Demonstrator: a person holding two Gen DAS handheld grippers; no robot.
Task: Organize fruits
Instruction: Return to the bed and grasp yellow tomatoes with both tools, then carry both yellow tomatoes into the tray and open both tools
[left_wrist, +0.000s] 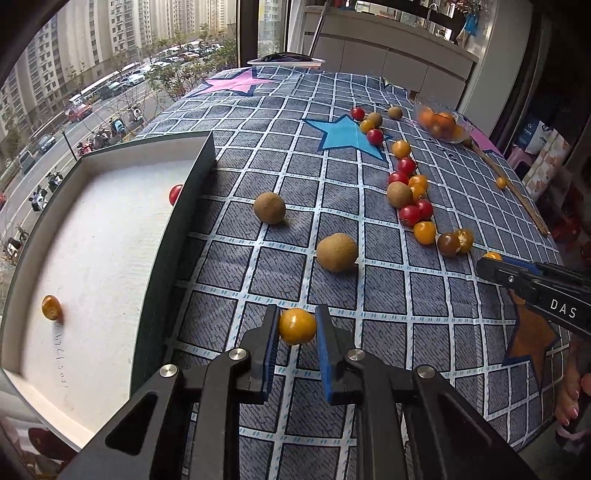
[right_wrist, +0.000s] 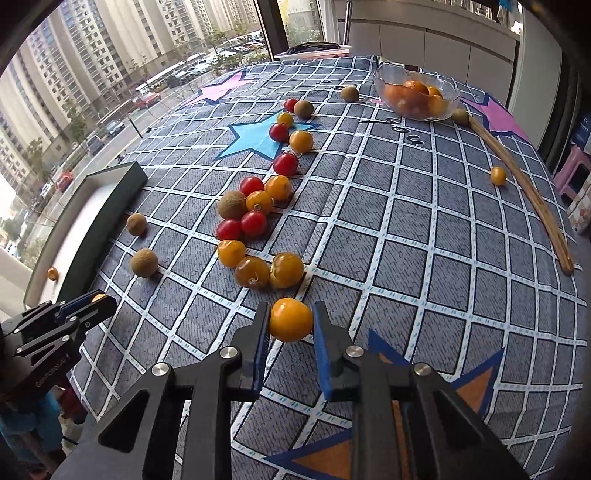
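1. My left gripper (left_wrist: 297, 326) at the bottom centre of its view: black angular linkage arms, round silver pivot screws, blue ribbed pads (left_wrist: 271, 341) on the fingers.
2. My right gripper (right_wrist: 290, 321) is built the same: black frame, silver screws, blue pads (right_wrist: 325, 350).
3. At the right edge of the left view, the right gripper's black body carries white letters "DAS".
4. At lower right there, fingernails look pink-polished.

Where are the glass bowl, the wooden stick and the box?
glass bowl (right_wrist: 384, 79), right wrist view, on its left rim.
wooden stick (right_wrist: 532, 199), right wrist view, on its middle.
box (left_wrist: 177, 236), left wrist view, on its dark side wall.
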